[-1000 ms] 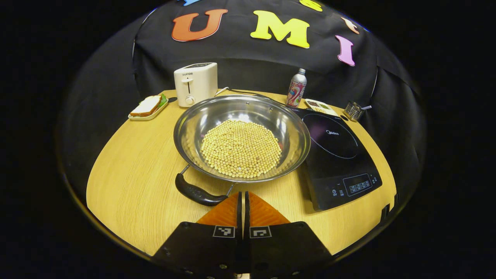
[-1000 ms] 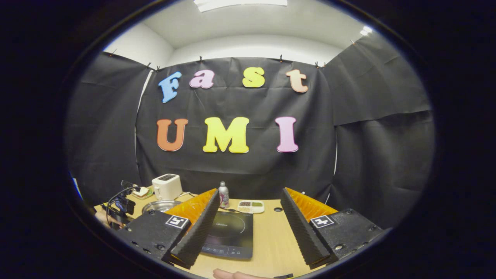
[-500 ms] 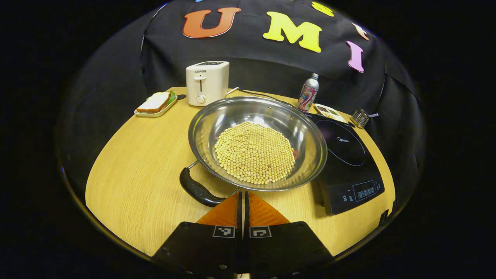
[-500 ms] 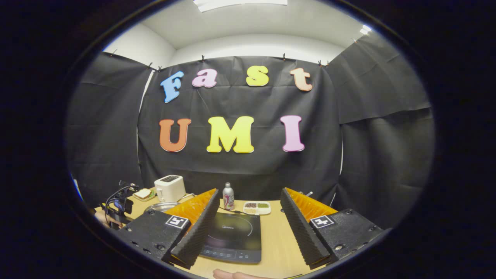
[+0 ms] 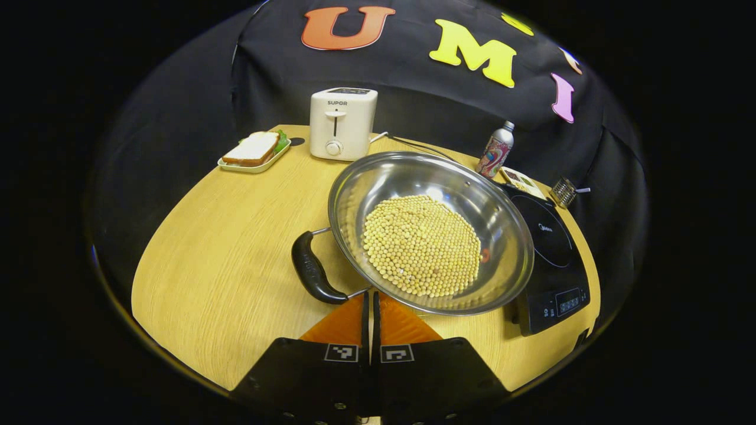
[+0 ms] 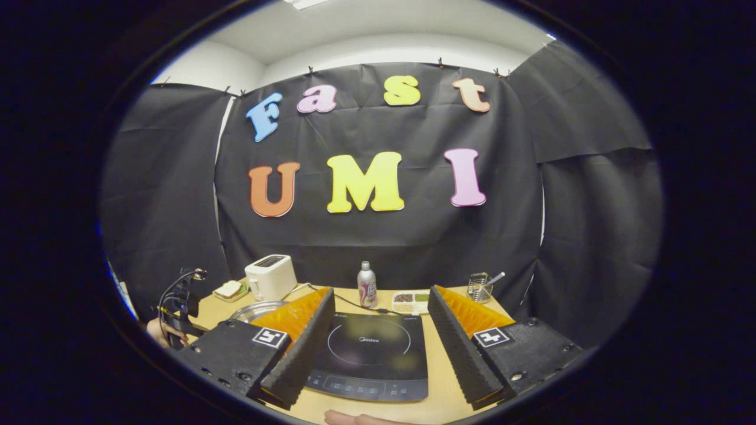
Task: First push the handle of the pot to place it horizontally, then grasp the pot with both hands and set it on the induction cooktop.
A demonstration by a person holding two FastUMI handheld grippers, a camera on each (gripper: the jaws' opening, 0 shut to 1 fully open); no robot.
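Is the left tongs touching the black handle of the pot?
Cannot tell. In the left gripper view the shut left tongs end right beside the lower end of the pot handle, under the pot rim, with no plain gap or contact.

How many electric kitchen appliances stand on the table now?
2. The toaster stands at the far edge of the table, beside the sandwich tray. The induction cooktop lies to the right of the pot. Others may be hidden.

left gripper view low, close above pot [image 5: 431, 230], right gripper view farther back, both facing cooktop [image 6: 369, 354]
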